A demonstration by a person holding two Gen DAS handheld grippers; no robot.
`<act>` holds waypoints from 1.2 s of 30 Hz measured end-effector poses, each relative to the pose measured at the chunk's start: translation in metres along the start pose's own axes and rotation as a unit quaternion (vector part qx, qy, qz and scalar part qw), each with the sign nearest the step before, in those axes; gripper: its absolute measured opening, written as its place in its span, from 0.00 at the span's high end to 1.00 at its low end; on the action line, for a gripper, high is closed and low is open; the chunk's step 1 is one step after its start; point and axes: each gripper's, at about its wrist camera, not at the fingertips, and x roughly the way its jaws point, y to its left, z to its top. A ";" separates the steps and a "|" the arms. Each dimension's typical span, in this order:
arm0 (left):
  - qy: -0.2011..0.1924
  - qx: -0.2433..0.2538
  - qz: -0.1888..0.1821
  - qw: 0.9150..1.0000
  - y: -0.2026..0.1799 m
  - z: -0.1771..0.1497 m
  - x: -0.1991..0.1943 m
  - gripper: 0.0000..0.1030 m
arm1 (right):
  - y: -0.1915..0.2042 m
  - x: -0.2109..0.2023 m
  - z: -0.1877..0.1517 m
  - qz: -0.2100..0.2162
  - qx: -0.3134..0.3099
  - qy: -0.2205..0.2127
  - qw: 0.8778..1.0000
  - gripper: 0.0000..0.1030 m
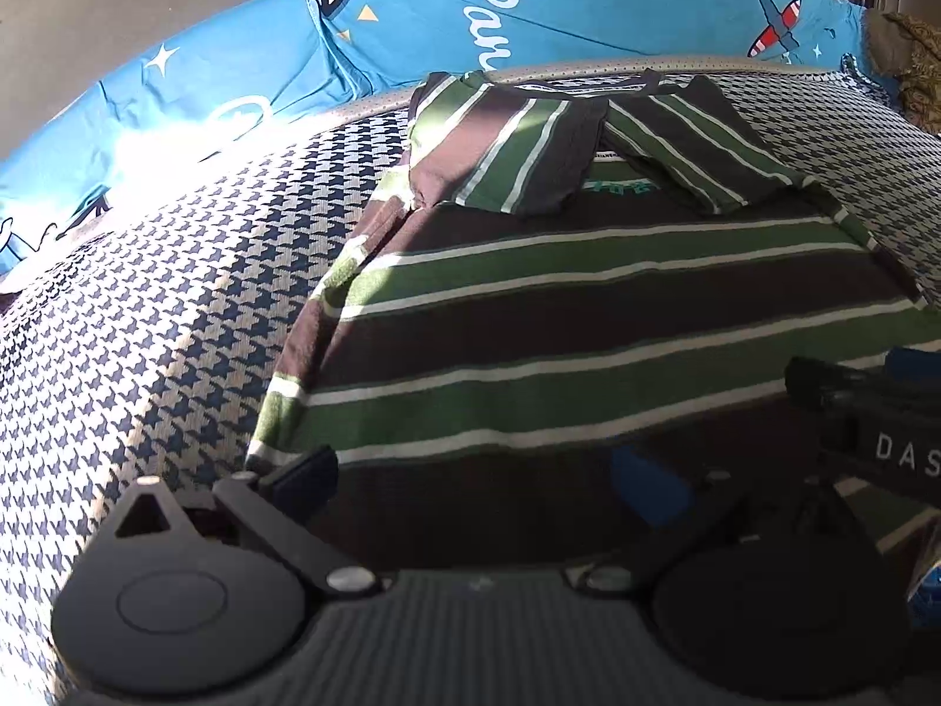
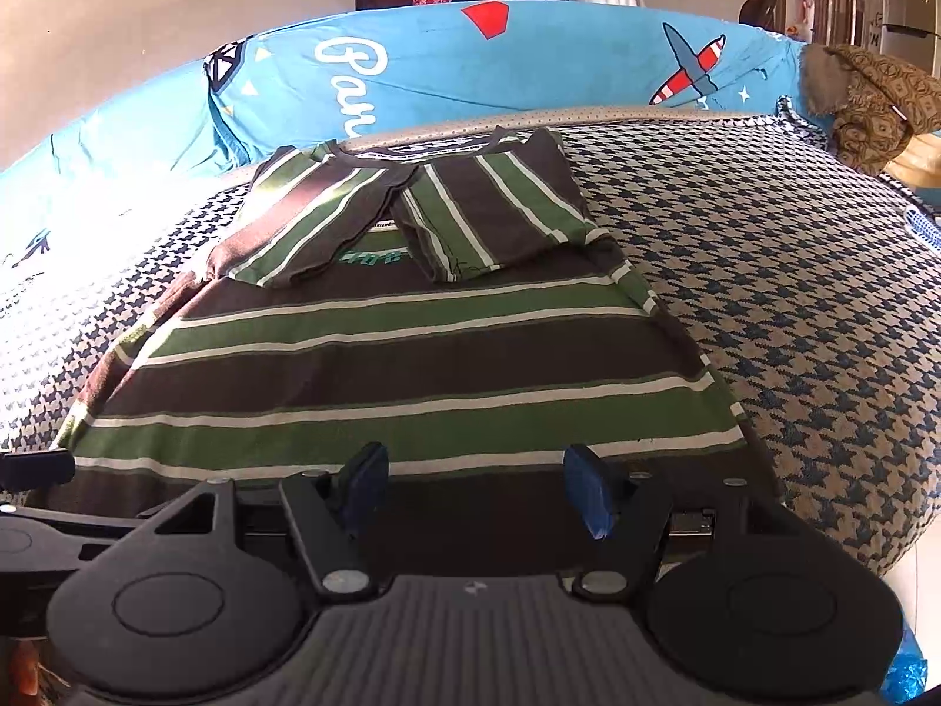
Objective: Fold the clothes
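Striped knit cloth shirt (image 2: 411, 365) is lying matt and soft on coarse woven houndstooth cover (image 2: 794, 294); smooth printed blue sheet (image 2: 529, 70) is showing creases; right gripper (image 2: 479, 485) is showing matt black ribbed plastic.

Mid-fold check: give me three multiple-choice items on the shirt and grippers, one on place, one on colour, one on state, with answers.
1. Where do the shirt's two sleeves lie?
A. Folded in over the chest
B. Spread out to the sides
C. Tucked under the hem

2. What colour are the shirt's thin stripes?
A. Red
B. White
C. Yellow

3. How is the right gripper?
A. Shut on the hem
B. Shut on a sleeve
C. Open at the hem

Answers: 1 A, both sleeves meet across the front near the collar. 2 B, white lines divide the green and brown bands. 3 C, its blue pads stand apart with the hem between them, ungripped.
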 end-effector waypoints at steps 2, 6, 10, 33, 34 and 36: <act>-0.002 -0.001 0.000 1.000 0.000 -0.002 -0.002 0.00 | -0.001 -0.002 -0.002 -0.001 0.000 -0.002 1.000 0.35; -0.001 -0.005 -0.004 1.000 0.000 -0.008 -0.005 0.00 | 0.000 -0.002 -0.007 -0.005 -0.012 0.001 1.000 0.34; 0.003 -0.019 -0.015 1.000 0.004 -0.011 -0.003 0.00 | 0.002 -0.001 -0.010 -0.004 -0.031 0.001 1.000 0.29; -0.020 -0.028 -0.024 0.999 0.001 -0.034 -0.019 0.00 | -0.001 -0.014 -0.027 -0.025 -0.032 -0.013 0.999 0.27; -0.019 -0.028 -0.025 0.999 0.001 -0.034 -0.019 0.00 | -0.001 -0.014 -0.027 -0.025 -0.031 -0.012 0.999 0.27; -0.017 -0.029 -0.027 0.999 0.002 -0.035 -0.018 0.00 | -0.002 -0.013 -0.027 -0.025 -0.029 -0.012 0.999 0.26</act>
